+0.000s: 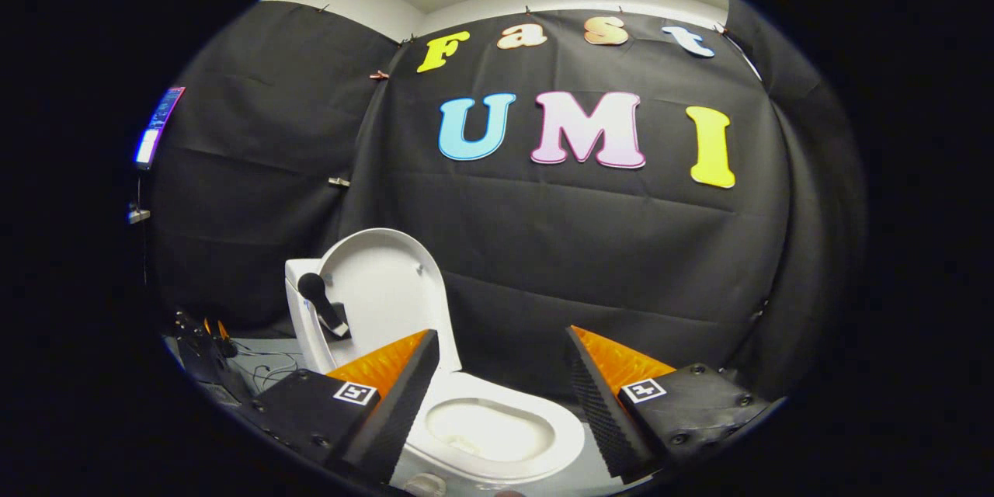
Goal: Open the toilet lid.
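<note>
A white toilet (pixel 497 435) stands on the floor just ahead of my fingers, its seat ring and bowl showing between them. The white lid (pixel 384 287) stands upright, leaning back against the tank (pixel 299 303) beyond my left finger. A black handle (pixel 318 299) sticks out beside the lid on its left. My gripper (pixel 501 342) is open, its orange and black fingers (pixel 404 380) spread wide with nothing between them. It hangs above the front of the seat and touches neither lid nor seat.
Black cloth walls close the booth behind and to both sides of the toilet. Cables and dark gear (pixel 210 349) lie on the floor left of the tank. A lit screen (pixel 159 128) hangs high on the left wall.
</note>
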Available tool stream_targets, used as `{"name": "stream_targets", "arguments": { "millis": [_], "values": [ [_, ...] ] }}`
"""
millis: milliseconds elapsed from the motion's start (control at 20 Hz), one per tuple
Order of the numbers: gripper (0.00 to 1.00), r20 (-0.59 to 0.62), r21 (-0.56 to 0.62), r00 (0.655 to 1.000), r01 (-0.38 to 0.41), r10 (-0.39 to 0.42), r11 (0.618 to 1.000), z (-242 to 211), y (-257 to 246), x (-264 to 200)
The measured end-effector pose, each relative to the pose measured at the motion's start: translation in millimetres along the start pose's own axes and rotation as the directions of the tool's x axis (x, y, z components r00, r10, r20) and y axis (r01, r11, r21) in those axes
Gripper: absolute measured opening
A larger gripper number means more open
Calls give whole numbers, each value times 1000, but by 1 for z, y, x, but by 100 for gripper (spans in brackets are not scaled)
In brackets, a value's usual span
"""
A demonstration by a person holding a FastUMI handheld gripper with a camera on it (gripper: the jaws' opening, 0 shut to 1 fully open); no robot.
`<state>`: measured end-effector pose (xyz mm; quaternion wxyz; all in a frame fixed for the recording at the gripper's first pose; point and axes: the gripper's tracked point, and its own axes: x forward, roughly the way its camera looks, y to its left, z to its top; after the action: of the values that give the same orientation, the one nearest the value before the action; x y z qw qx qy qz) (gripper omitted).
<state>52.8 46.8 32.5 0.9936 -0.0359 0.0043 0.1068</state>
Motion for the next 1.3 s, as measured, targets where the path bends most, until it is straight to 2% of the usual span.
{"name": "stream_targets", "arguments": {
  "millis": [250,350,600,950,1300],
  "values": [
    [98,5,65,994,110,-111,992,-14,-47,-30],
    [98,-31,92,992,128,-126,987,-29,-55,-33],
    [99,-37,108,991,130,-127,986,-31,-54,-37],
    [99,-49,111,996,74,-69,991,-41,-23,-47],
    [99,-36,70,995,92,-89,993,-42,-14,-55]
  ]
}}
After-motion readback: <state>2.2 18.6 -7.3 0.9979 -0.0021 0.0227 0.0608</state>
